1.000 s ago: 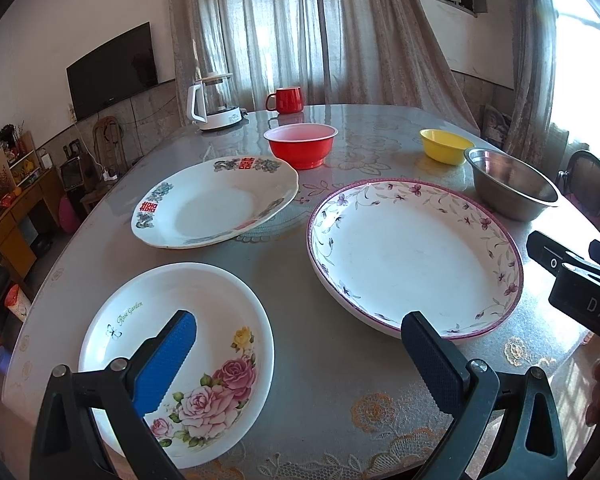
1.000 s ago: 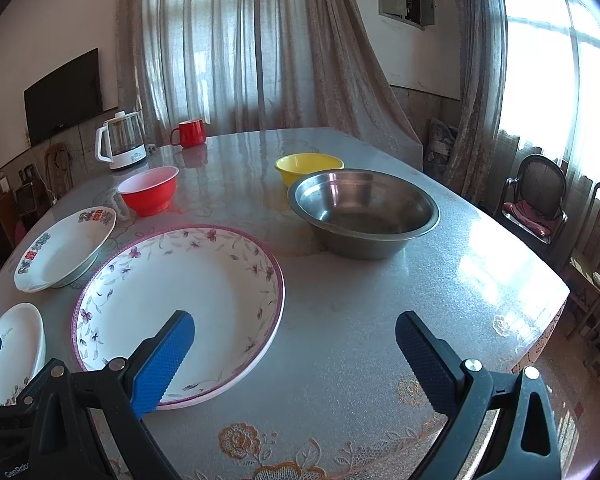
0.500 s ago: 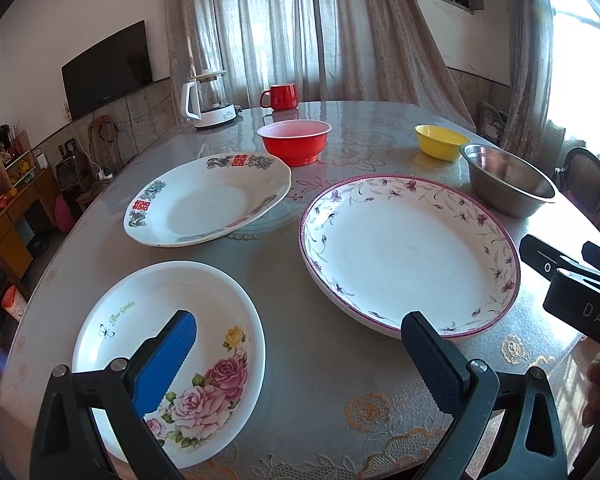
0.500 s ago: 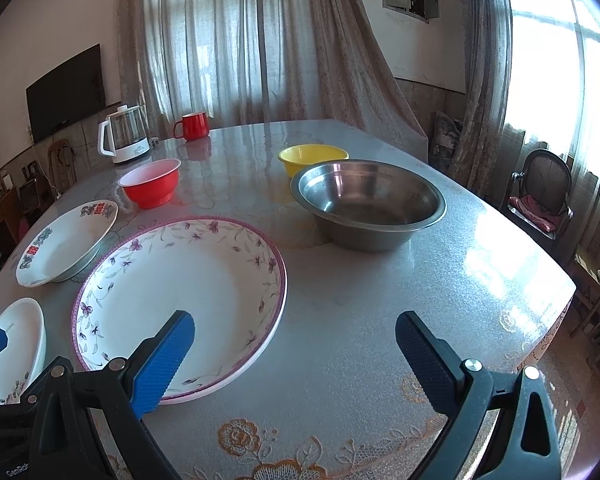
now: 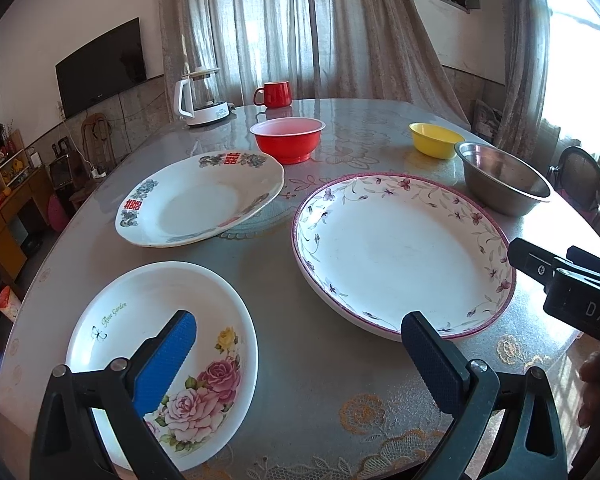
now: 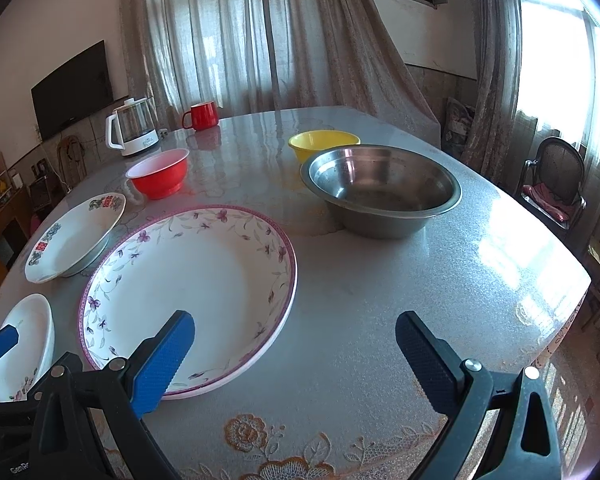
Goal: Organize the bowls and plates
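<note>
Bench [image 6: 380, 300]: round, glossy grey cover with floral print at the near edge; carries all the crockery.
Large plate [image 5: 400, 252]: purple vine rim, centre front, empty, flat on the bench.
Rose plate [image 5: 160, 320]: smallest, near left, just beside the large plate but apart from it; lies under the left gripper.
Red-motif plate [image 5: 200, 200]: behind the rose plate, its near rim apparently propped a little off the surface.
Red bowl [image 5: 287, 140]: behind the plates, standing alone.
Yellow bowl [image 6: 323, 145]: far right, just behind the steel bowl [image 6: 382, 188]; whether they touch cannot be told.
Left gripper [image 5: 296, 354]: jaws spread wide, nothing between them, hovering over the near edge.
Right gripper [image 6: 294, 354]: jaws likewise wide apart and empty, above the large plate's near rim.
Step in hand: judged the very start; nothing is stacked, every piece lies singly.
Next move calls for: probably closing a gripper on a smaller plate's rim and nesting it onto the large plate; thin glazed rims may slip.
Hidden or unclear: the rose plate's near edge is covered by the gripper frame; a hand shows only as a sliver at the left view's right edge.
Bystanders: kettle [image 5: 200, 98] and red mug [image 5: 273, 94] at the far side, not part of the job.
</note>
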The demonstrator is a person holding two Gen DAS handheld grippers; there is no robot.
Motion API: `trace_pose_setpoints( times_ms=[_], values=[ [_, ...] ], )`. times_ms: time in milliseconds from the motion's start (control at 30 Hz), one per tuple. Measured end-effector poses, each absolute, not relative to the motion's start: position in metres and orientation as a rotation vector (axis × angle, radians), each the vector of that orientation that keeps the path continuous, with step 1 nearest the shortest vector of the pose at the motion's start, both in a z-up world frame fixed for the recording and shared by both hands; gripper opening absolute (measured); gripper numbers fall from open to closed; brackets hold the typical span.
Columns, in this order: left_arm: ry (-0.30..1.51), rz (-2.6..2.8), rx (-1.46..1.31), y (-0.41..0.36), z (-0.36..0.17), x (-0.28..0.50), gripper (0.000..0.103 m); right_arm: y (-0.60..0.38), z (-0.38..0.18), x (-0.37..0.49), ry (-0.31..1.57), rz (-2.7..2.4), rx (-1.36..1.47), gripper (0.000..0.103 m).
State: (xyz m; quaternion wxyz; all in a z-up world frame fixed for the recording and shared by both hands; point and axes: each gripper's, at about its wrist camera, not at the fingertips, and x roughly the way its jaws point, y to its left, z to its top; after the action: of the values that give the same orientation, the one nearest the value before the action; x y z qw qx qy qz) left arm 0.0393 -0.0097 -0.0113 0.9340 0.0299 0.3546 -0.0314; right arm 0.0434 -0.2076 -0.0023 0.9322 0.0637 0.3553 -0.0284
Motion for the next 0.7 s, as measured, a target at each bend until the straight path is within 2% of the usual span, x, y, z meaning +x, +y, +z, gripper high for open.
trace_pose_setpoints(
  times_ms=[233, 433, 500, 567, 600, 667, 700],
  values=[
    [0.829, -0.236, -0.123, 0.009, -0.005, 0.061, 0.103, -0.225, 0.001, 0.064, 0.787, 0.207, 0.339, 0.102],
    [0.848, -0.291, -0.176, 0.023, 0.005, 0.080, 0.101, -0.244, 0.001, 0.081, 0.823, 0.204, 0.372, 0.101],
    [0.860, -0.281, -0.153, 0.024, 0.005, 0.089, 0.097, -0.247, -0.002, 0.086, 0.845, 0.210, 0.367, 0.091],
    [0.890, -0.284, -0.131, 0.025, 0.003, 0.099, 0.078, -0.248, -0.008, 0.093, 0.873, 0.207, 0.352, 0.068],
    [0.902, -0.276, -0.131, 0.025, 0.002, 0.103, 0.075, -0.248, -0.011, 0.096, 0.886, 0.204, 0.344, 0.064],
    [0.934, -0.281, -0.135, 0.025, -0.002, 0.111, 0.072, -0.246, -0.018, 0.102, 0.913, 0.201, 0.327, 0.045],
    [0.948, -0.285, -0.140, 0.025, -0.005, 0.115, 0.070, -0.245, -0.022, 0.105, 0.926, 0.199, 0.323, 0.042]
  ],
)
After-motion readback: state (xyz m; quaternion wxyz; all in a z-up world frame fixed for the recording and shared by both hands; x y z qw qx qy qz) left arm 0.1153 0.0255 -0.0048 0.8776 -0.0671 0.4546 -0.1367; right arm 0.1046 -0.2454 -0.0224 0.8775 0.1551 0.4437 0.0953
